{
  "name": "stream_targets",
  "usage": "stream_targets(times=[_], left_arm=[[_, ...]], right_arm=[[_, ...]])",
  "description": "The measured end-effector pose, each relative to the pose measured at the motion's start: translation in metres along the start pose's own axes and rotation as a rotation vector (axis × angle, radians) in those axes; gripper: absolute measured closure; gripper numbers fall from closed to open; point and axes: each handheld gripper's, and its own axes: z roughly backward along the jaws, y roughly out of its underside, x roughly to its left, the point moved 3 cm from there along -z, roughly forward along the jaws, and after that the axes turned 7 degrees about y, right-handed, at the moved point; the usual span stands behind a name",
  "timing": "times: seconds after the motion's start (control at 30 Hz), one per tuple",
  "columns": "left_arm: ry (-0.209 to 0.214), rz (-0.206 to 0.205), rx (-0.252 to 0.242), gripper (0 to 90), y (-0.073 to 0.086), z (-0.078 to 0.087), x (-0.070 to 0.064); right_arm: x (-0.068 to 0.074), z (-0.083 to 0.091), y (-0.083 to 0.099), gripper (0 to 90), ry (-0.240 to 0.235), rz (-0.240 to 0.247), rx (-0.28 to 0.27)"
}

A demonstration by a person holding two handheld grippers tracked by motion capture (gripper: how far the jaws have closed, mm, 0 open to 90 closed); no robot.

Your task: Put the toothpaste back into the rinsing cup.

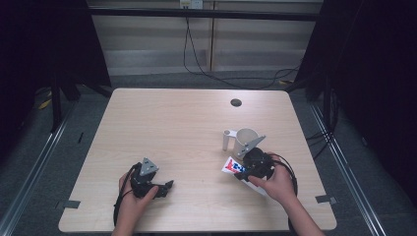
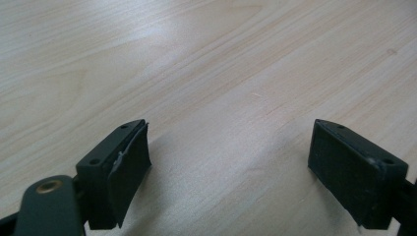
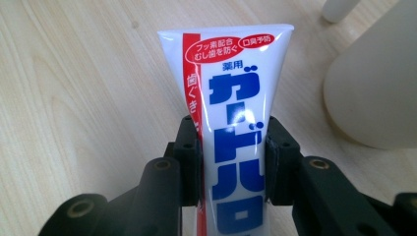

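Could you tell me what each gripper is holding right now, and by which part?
The right gripper clamps a toothpaste tube across its body, flat crimped end pointing away. The left gripper is open over bare table, holding nothing.

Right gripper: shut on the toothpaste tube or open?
Shut. The right gripper has both jaws pressed against the sides of the toothpaste tube.
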Motion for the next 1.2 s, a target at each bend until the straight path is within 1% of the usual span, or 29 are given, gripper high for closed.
stream_targets(times=[0.13, 0.23, 0.43, 0.5, 0.57, 0.67, 0.83, 0.87, 1.07, 1.2], left_arm=[[0.000, -0.001, 0.001, 15.6, 0.000, 0.000, 0.000], [0.001, 0.000, 0.000, 15.6, 0.000, 0.000, 0.000], [0.000, -0.001, 0.001, 15.6, 0.000, 0.000, 0.000], [-0.001, 0.000, 0.000, 15.6, 0.000, 0.000, 0.000], [0.000, -0.001, 0.001, 15.6, 0.000, 0.000, 0.000], [0.001, 0.000, 0.000, 15.6, 0.000, 0.000, 0.000], [0.000, 0.000, 0.000, 15.6, 0.000, 0.000, 0.000], [0.000, 0.000, 0.000, 15.6, 0.000, 0.000, 0.000], [-0.001, 0.000, 0.000, 15.6, 0.000, 0.000, 0.000], [-0.001, 0.000, 0.000, 15.6, 0.000, 0.000, 0.000]], right_arm=[[-0.003, 0.008, 0.000, 66.0, -0.007, -0.020, -0.046], [-0.004, 0.015, -0.001, 65.9, -0.011, -0.027, -0.074], [-0.008, 0.026, -0.005, 65.9, -0.025, -0.035, -0.151], [-0.008, 0.030, -0.006, 65.8, -0.029, -0.043, -0.163], [-0.008, 0.033, -0.007, 65.8, -0.025, -0.040, -0.180], [-0.009, 0.037, -0.010, 65.8, -0.035, -0.047, -0.204], [-0.010, 0.044, -0.013, 65.7, -0.041, -0.055, -0.222], [-0.012, 0.047, -0.015, 65.6, -0.044, -0.057, -0.236], [-0.015, 0.055, -0.019, 65.6, -0.038, -0.063, -0.257], [-0.018, 0.063, -0.024, 65.6, -0.041, -0.071, -0.284]])
